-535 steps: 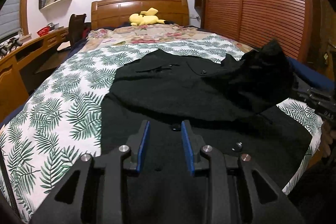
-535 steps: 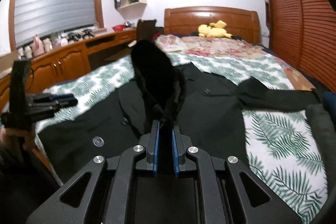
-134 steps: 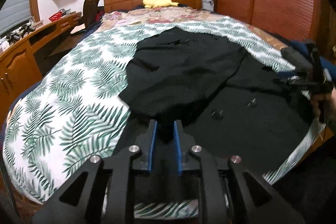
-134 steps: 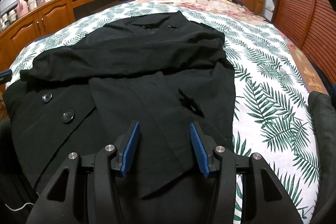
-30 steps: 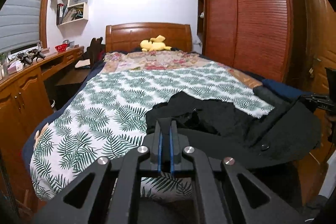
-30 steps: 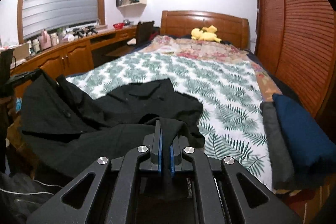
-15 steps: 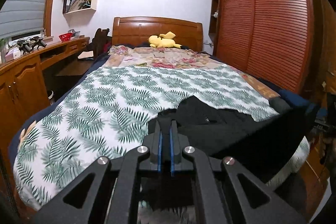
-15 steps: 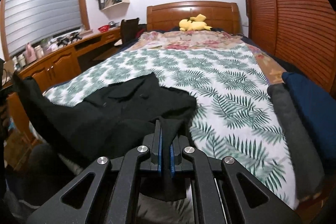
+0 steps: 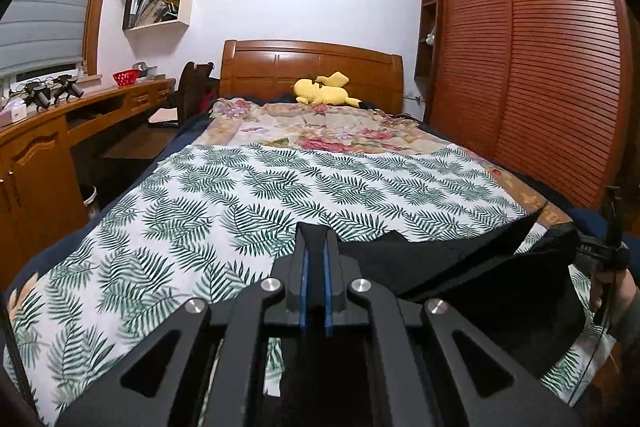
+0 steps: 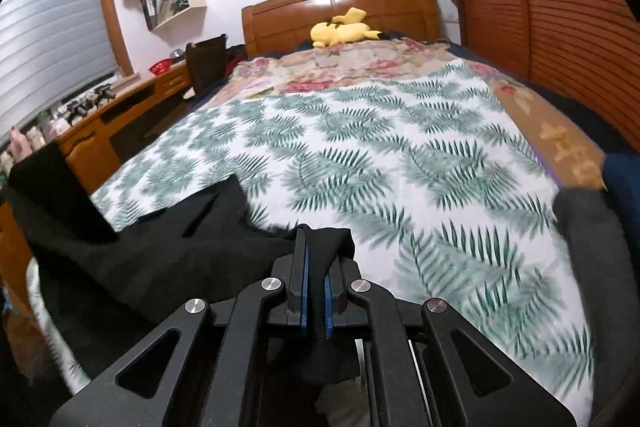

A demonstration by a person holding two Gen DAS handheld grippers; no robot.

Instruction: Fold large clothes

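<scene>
**Inspector:** Coat (image 10: 168,259), black, is pinched at two points. Left gripper (image 9: 314,259) is clamped tight on one edge, right gripper (image 10: 313,259) likewise on another. The cloth hangs stretched between them over the foot of the bed (image 9: 280,187), mostly off the fern sheet (image 10: 400,155).

**Clerk:** Risks?

**Inspector:** Three, in my judgement. Each hold is a thin pinch of fabric; the weight of the coat could pull it from the pads. The lower part hangs below the mattress edge and may drag on the floor. If the two holds are uneven, the coat could land crooked and creased.

**Clerk:** Anything you cannot confirm?

**Inspector:** Which part of the coat each gripper holds: the cloth is uniformly dark and seams are lost. Its lower hem is hidden behind the gripper bodies. The right view is blurred. A grey roll (image 10: 592,239) and a blue item (image 10: 622,171) at the right edge are cut off. Farther back, the plush (image 9: 324,91) by the headboard is clear; the shelf (image 9: 160,3) contents are not.
</scene>
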